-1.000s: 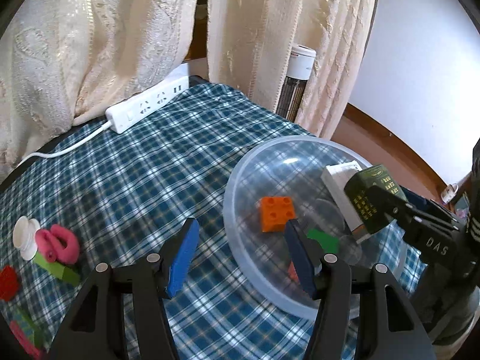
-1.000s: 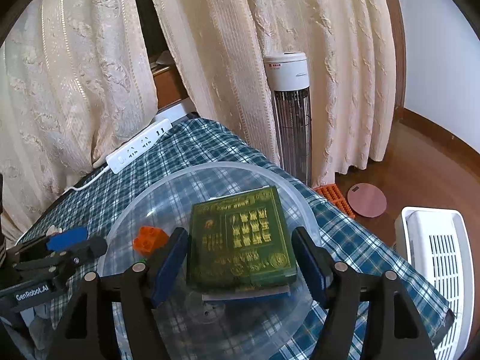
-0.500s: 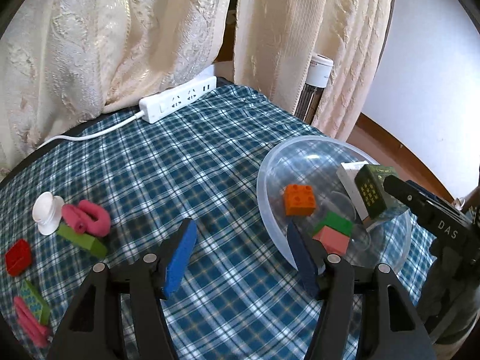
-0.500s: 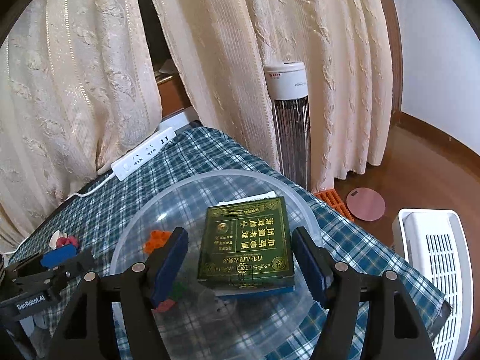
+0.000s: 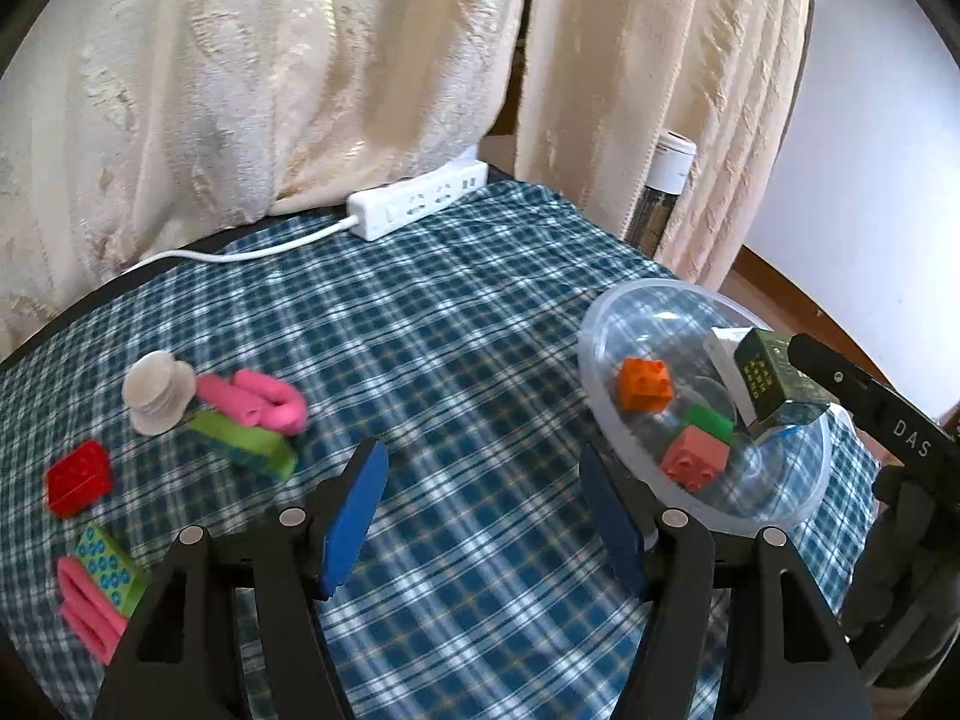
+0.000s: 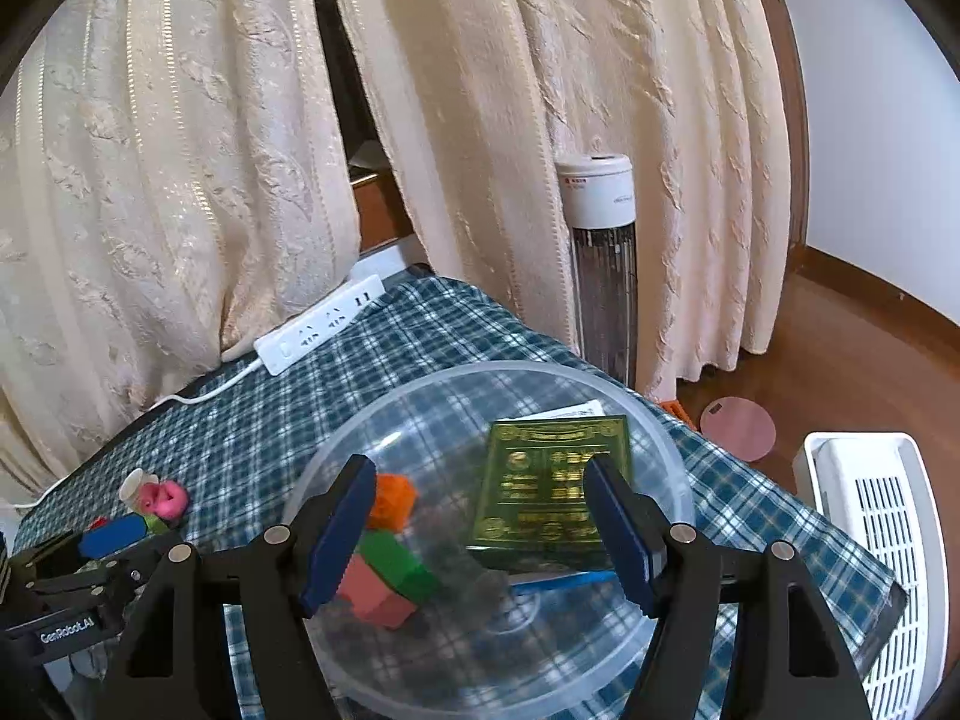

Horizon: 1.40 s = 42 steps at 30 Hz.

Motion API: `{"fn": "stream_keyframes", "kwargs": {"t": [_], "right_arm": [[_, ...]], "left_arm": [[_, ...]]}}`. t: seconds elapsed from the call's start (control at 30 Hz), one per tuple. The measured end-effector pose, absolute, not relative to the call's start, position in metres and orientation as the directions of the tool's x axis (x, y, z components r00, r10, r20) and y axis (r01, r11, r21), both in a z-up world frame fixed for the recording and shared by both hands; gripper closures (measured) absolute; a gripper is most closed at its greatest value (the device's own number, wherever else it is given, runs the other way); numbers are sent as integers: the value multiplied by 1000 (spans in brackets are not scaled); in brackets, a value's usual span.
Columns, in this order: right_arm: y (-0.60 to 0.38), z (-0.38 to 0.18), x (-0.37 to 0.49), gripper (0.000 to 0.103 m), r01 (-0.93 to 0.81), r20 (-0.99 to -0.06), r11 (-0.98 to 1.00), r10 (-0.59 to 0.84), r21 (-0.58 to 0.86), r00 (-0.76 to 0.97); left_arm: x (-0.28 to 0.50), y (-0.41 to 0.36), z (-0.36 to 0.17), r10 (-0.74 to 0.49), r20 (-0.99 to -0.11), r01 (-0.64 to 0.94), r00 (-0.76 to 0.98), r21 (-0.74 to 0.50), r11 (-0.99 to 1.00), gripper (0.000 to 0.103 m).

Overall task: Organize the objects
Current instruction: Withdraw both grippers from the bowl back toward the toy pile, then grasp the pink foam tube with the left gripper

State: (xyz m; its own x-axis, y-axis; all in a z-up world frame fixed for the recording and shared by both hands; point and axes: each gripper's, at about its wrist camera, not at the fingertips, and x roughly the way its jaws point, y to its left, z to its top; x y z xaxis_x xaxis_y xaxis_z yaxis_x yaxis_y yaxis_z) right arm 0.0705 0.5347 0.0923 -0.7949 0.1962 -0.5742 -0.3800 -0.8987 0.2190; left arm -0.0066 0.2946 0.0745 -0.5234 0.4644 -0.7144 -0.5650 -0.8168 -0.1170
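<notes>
Loose toys [image 5: 240, 420] lay ahead-left of the left gripper [image 5: 480, 516], fingers apart and empty, nearer than the right gripper [image 6: 480, 534], likewise apart over the bowl [image 6: 672, 450].

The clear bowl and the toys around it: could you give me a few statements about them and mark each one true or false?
1. The green box lies inside the clear bowl. True.
2. The right gripper is clamped on the green box. False: its jaws stand open, with the box beyond them.
3. The orange brick is in the bowl. True.
4. The red brick is in the bowl. False: it lies on the checked cloth.
5. The left gripper holds nothing. True.
</notes>
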Motion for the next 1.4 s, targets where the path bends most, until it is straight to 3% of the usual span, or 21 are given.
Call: {"fn": "stream_keyframes", "kwargs": {"t": [0.67, 1.07, 1.4], "right_arm": [[452, 92, 46, 28, -202, -597, -955, 34, 217, -801], [398, 85, 31, 28, -97, -634, -974, -57, 205, -771], [363, 78, 21, 28, -31, -659, -980, -110, 199, -744]], "left_arm": [[-13, 184, 71, 361, -721, -407, -592, -120, -906, 35], [-25, 97, 52, 258, -743, -218, -618, -153, -964, 35], [-24, 77, 42, 224, -746, -190, -627, -132, -973, 35]]}}
